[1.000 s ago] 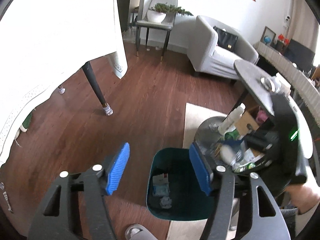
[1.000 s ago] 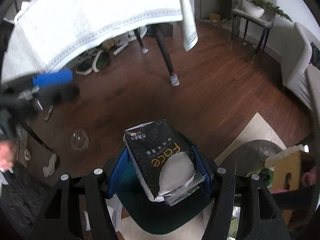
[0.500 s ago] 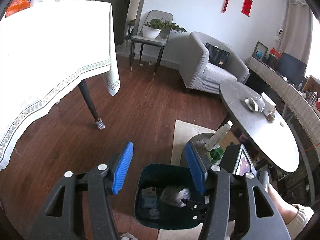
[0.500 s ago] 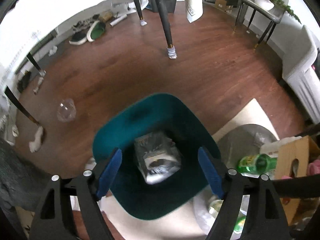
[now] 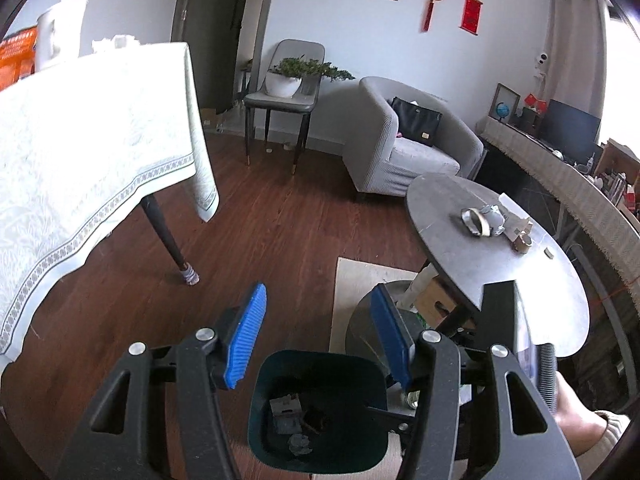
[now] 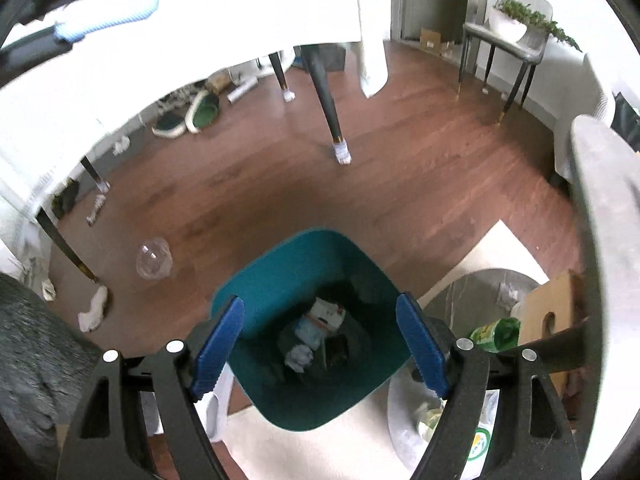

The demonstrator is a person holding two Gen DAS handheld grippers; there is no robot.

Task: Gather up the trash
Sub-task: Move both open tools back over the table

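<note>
Right gripper (image 6: 320,344): spread, empty, above bin (image 6: 280,264). Left gripper (image 5: 320,340): spread, empty. Bin contents: packet (image 6: 325,312), crumpled paper (image 6: 299,357). Outstanding, by appearance: clear cup (image 6: 154,258), floor; scraps (image 5: 484,220), round table (image 5: 560,292).

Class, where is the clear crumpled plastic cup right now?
In the right wrist view, the clear crumpled plastic cup lies on the wood floor, left of the teal bin.

The open mouth of the dark teal plastic bin (image 6: 276,276) lies unobstructed beneath the spread right hand-held gripper (image 6: 320,346). To its right, the round grey worktop (image 5: 516,276) and a green bottle (image 6: 496,332) crowd the approach; to its left, bare brown wooden floor (image 6: 248,200) holds only a clear plastic cup (image 6: 154,258).
</note>
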